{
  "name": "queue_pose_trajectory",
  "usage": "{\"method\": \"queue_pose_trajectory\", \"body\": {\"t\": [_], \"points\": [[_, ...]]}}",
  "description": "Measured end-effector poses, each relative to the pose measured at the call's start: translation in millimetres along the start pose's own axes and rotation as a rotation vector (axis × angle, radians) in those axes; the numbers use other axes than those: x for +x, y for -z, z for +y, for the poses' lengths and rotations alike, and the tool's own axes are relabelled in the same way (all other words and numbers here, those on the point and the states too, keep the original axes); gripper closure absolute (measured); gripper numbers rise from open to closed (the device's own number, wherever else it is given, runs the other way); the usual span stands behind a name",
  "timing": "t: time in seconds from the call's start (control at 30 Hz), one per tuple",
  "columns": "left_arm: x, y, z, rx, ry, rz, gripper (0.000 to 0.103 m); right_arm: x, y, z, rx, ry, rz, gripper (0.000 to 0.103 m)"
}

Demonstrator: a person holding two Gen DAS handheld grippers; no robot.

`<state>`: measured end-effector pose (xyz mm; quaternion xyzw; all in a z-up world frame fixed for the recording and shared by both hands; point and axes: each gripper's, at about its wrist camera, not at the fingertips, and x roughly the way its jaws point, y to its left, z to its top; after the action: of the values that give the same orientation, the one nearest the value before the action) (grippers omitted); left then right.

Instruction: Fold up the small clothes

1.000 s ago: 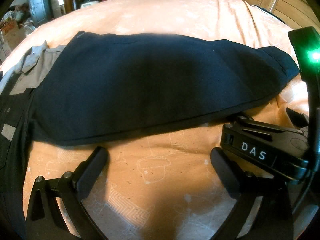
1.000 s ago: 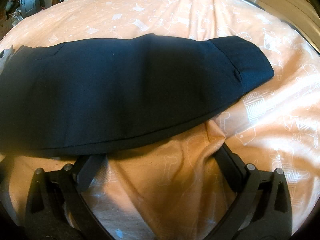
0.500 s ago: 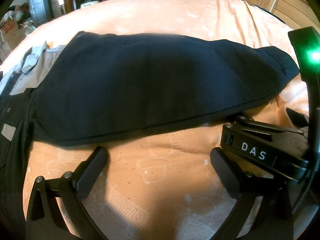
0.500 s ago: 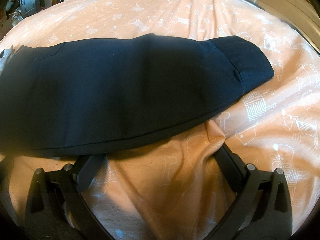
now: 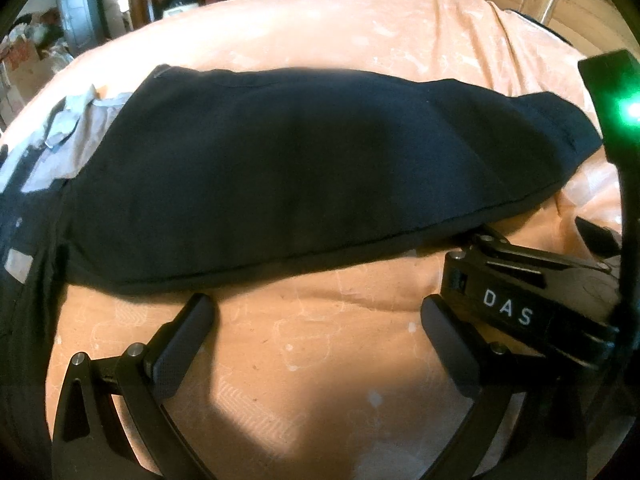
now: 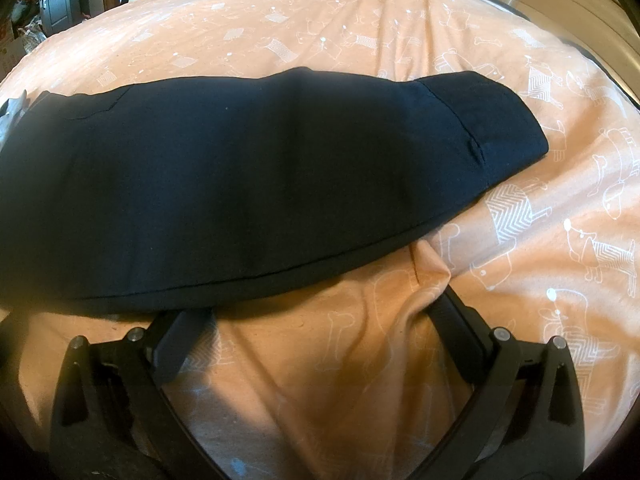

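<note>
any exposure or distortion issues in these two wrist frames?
Left wrist: heavy fisheye curve, green LED blooms at the right edge, dark garment is crushed to near black, far sheet washed out. Right wrist: same bowing, hard shadow across the near sheet, dog print crisp on the right.

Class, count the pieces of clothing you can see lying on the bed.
2: a dark garment spread across the orange bedsheet, and a grey garment at its left end, partly under it. More may be hidden beneath.

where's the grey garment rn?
Left edge of the left wrist view: grey garment lies on the orange sheet, partly under the dark garment's left end.
</note>
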<state>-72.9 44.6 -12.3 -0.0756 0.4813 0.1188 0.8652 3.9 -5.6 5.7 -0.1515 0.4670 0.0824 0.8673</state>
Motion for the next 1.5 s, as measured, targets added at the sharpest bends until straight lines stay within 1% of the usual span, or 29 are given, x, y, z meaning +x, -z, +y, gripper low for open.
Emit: {"method": "queue_pose_trajectory", "body": {"t": [0.17, 0.23, 0.37, 0.4, 0.47, 0.53, 0.6, 0.63, 0.67, 0.73, 0.77, 0.8, 0.83, 0.9, 0.93, 0.97, 1.03, 1.07, 1.1, 1.13, 1.17, 1.2, 1.23, 1.27, 1.3, 1.33, 1.4, 1.47, 1.5], "points": [[1.8, -3.6, -4.5, 0.01, -0.013, 0.007, 0.0, -1.5, -0.1, 2.3, 0.001, -0.002, 0.0, 0.0], [3.2, -6.0, -3.5, 0.019, -0.002, 0.02, 0.0, -1.9, 0.5, 2.9, 0.001, -0.002, 0.0, 0.0], [4.4, -14.2, 10.8, 0.032, 0.111, 0.09, 0.0, -3.0, 0.2, -3.6, 0.013, -0.023, 0.002, 0.0], [4.5, -15.7, 14.7, 0.044, 0.144, 0.108, 0.0, -1.9, -1.1, -5.5, 0.007, -0.021, 0.007, 0.0], [6.1, -18.6, 21.3, 0.101, 0.218, 0.145, 0.0, -0.5, -5.5, -6.7, -0.017, -0.022, 0.012, 0.0], [7.8, -20.4, 25.1, 0.122, 0.257, 0.173, 0.0, -1.5, -10.9, -5.5, -0.058, -0.032, 0.043, 0.0], [7.2, -21.9, 26.3, 0.167, 0.29, 0.206, 0.0, -6.0, -15.8, -1.7, -0.113, -0.037, 0.11, 0.0], [5.4, -22.0, 27.8, 0.176, 0.312, 0.214, 0.0, -10.8, -16.2, 1.2, -0.142, -0.021, 0.104, 0.0], [2.0, -22.0, 30.9, 0.186, 0.347, 0.225, 0.0, -17.6, -15.9, 3.6, -0.155, -0.003, 0.078, 0.0], [-8.3, -22.2, 37.7, 0.196, 0.406, 0.243, 0.0, -42.7, -17.2, 10.3, -0.175, 0.024, -0.015, 0.0], [-23.0, -21.6, 42.0, 0.187, 0.449, 0.244, 0.0, -60.1, -17.9, 14.6, -0.191, 0.064, -0.083, 0.0], [-38.0, -21.9, 48.3, 0.194, 0.478, 0.225, 0.0, -76.5, -17.3, 18.9, -0.206, 0.099, -0.15, 0.0], [-51.8, -22.4, 53.8, 0.204, 0.503, 0.205, 0.0, -99.3, -14.9, 23.1, -0.211, 0.121, -0.244, 0.0], [-83.2, -24.2, 68.7, 0.221, 0.545, 0.166, 0.0, -137.0, -6.5, 31.3, -0.196, 0.157, -0.392, 0.0], [-97.6, -25.6, 77.4, 0.222, 0.569, 0.149, 0.0, -161.9, -3.3, 33.7, -0.173, 0.149, -0.458, 0.0], [-111.5, -28.4, 86.0, 0.22, 0.587, 0.13, 0.0, -182.1, 6.8, 37.5, -0.141, 0.131, -0.53, 0.0], [-146.1, -30.6, 112.6, 0.205, 0.644, 0.095, 0.0, -228.3, 10.5, 40.8, -0.1, 0.088, -0.604, 0.0], [-153.2, -36.8, 115.4, 0.205, 0.655, 0.074, 0.0, -248.1, 12.8, 43.7, -0.083, 0.069, -0.637, 0.0], [-170.4, -37.8, 130.5, 0.193, 0.691, 0.057, 0.0, -269.4, 19.4, 44.6, -0.054, 0.041, -0.67, 0.0], [-184.1, -38.4, 142.1, 0.184, 0.719, 0.045, 0.0, -292.5, 23.8, 48.3, -0.04, 0.013, -0.7, 0.0], [-196.9, -35.8, 152.3, 0.175, 0.747, 0.034, 0.0, -306.6, 22.5, 50.9, -0.04, -0.01, -0.705, 0.0], [-209.4, -34.1, 162.4, 0.167, 0.787, 0.023, 0.0, -328.1, 32.9, 58.2, -0.038, -0.025, -0.732, 0.0], [-216.4, -32.5, 167.5, 0.164, 0.82, 0.024, 0.0, -332.6, 30.0, 63.5, -0.044, -0.036, -0.719, 0.0], [-229.0, -23.8, 182.8, 0.155, 0.869, 0.041, 0.0, -340.5, 34.3, 70.7, -0.056, -0.053, -0.722, 0.0], [-236.0, -15.7, 194.2, 0.148, 0.904, 0.058, 0.0, -345.0, 39.4, 78.3, -0.073, -0.078, -0.714, 0.0], [-243.3, -4.3, 207.0, 0.14, 0.936, 0.077, 0.0, -349.3, 44.9, 86.3, -0.087, -0.083, -0.709, 0.0], [-258.9, 18.0, 232.3, 0.144, 0.978, 0.109, 0.0, -361.8, 61.9, 98.5, -0.104, -0.093, -0.701, 0.0], [-265.9, 39.1, 250.2, 0.156, 0.989, 0.142, 0.0, -375.3, 80.4, 105.8, -0.112, -0.112, -0.694, 0.0], [-270.5, 50.8, 262.5, 0.15, 1.008, 0.167, 0.0, -380.0, 84.2, 109.1, -0.113, -0.111, -0.69, 0.0]]}}
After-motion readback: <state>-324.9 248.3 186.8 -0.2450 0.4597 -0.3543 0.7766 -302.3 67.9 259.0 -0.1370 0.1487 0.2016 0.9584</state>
